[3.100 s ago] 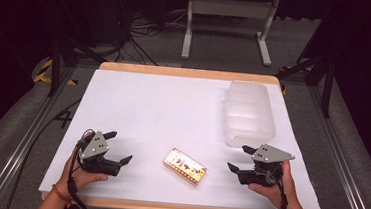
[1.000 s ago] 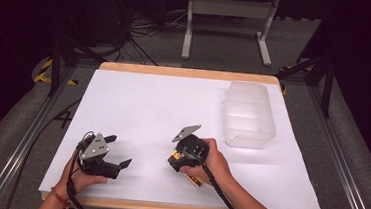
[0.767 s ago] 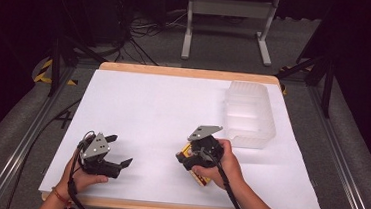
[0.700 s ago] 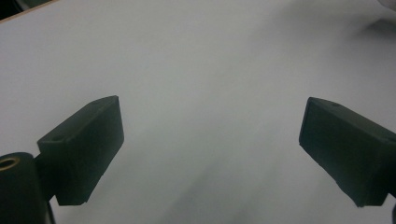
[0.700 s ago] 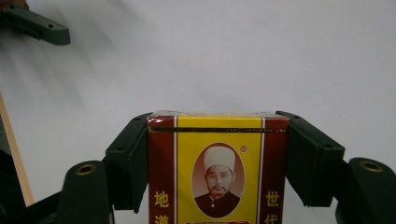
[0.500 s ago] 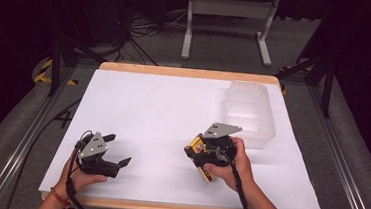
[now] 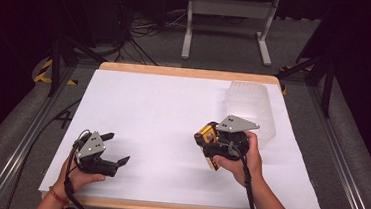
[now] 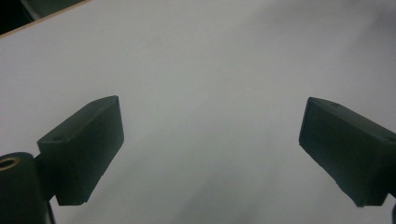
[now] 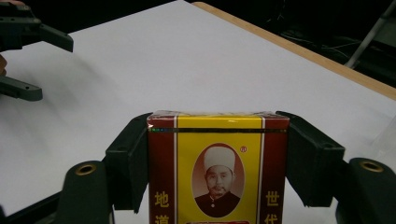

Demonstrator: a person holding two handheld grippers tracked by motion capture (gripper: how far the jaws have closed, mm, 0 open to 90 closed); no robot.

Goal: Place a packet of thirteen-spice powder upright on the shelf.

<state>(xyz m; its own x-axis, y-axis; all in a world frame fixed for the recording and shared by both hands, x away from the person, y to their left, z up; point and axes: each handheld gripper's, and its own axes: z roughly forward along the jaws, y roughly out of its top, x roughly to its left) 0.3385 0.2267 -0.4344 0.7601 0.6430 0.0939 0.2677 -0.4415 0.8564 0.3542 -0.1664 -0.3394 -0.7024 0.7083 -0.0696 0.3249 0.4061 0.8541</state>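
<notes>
The right gripper [image 7: 209,142] pinches a small rectangular box [image 7: 207,136] between its two black jaws, and the box is lifted off the surface [image 7: 163,108], above its front right part. In the right gripper view the box [image 9: 218,168] has flat card faces with a glossy film: a yellow middle panel with a printed oval portrait, dark red bands on both sides, gold characters and a thin shiny line near the top edge. The matte black jaws press on its two narrow sides. A grey three-cornered metal plate [image 7: 237,123] sits on top of this gripper, and the right hand [image 7: 242,156] holds it from below. The left gripper [image 7: 115,149] stays low over the front left part of the surface, with its jaws spread wide and nothing between them; in the left gripper view the blocky jaws have a dull, slightly rough plastic look. The surface is smooth and white with a pale wooden edge. A clear plastic container [image 7: 251,107] with rounded corners and ribbed walls stands at the far right, just beyond the right hand.
</notes>
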